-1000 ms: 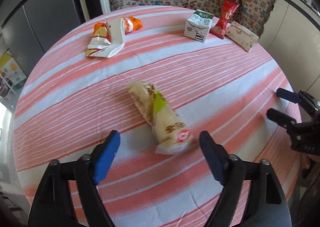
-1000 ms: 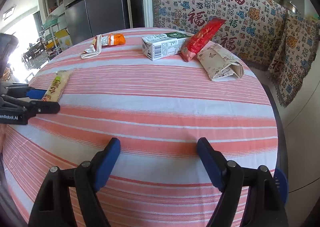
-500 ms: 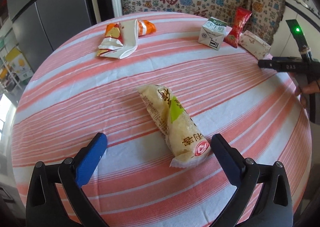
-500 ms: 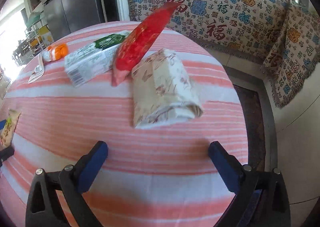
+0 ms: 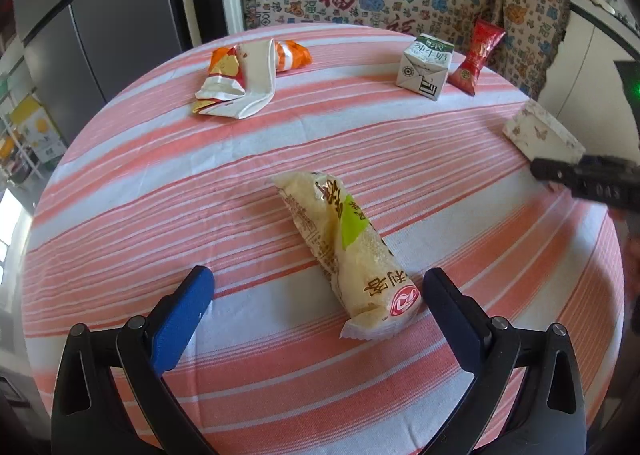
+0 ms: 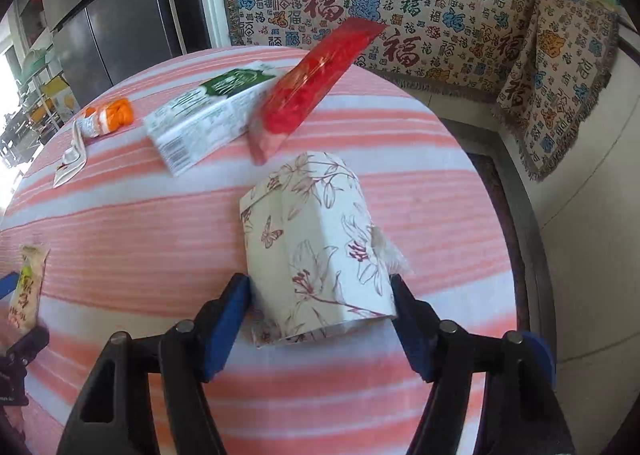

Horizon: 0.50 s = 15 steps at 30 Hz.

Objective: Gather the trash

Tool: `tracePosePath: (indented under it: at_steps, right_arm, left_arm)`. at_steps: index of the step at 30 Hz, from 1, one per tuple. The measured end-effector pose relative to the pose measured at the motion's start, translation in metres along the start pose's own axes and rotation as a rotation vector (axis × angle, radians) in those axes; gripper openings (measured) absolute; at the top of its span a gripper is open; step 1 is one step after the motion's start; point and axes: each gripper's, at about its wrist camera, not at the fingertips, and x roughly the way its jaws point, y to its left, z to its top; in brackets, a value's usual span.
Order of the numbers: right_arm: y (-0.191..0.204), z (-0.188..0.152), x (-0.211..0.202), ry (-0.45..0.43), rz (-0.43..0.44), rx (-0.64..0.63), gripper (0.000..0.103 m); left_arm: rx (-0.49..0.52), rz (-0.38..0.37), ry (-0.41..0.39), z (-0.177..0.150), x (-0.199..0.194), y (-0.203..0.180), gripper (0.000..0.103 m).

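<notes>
Now both grippers work the round striped table (image 5: 120, 191), with the milk carton (image 5: 425, 66) at its far edge as landmark. Right gripper (image 6: 320, 319): jaws have just been closing around the floral tissue pack (image 6: 316, 243), which lies on the cloth nearer the camera than the carton and to the right; both pads look to sit at the pack's sides, but firm pressure cannot be confirmed. Pack reads as light, soft, crushable; best taken across its narrow width near the close end, gently, since the film may slip. Left gripper (image 5: 318, 297): jaws spread as wide as they go, nothing held, straddling the near end of the pale snack wrapper (image 5: 344, 247), which lies mid-table, well in front of the carton. Wrapper looks light, crinkly and slick; pinch its middle, not the flat sealed tail. Red sachet (image 5: 476, 55) leans against the carton's right side; orange crumpled wrappers (image 5: 244, 79) sit well to its left. Hard to tell: whether any wrapper still has contents. No bin or bag is in view.
</notes>
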Motion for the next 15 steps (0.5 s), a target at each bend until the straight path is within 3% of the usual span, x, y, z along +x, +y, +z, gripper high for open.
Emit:
tracePosePath:
  at_steps: [6,8,12,15]
  right_arm:
    - [0.061,-0.052,-0.034,-0.05,0.069,-0.059,0.076]
    - [0.068,-0.058,-0.037,-0.054,0.104,-0.082,0.089]
    - [0.066,-0.063,-0.04,-0.036,0.129,-0.137,0.089]
    - [0.062,-0.063,-0.043,0.001,0.161,-0.147,0.089]
  left_arm:
    - [0.029,-0.002,0.019,-0.012,-0.009,0.007,0.103]
    - [0.019,0.002,0.03,-0.019,-0.015,0.019,0.103]
    - [-0.01,0.008,0.038,-0.028,-0.022,0.04,0.102]
    - [-0.022,-0.054,0.028,-0.025,-0.025,0.036,0.102]
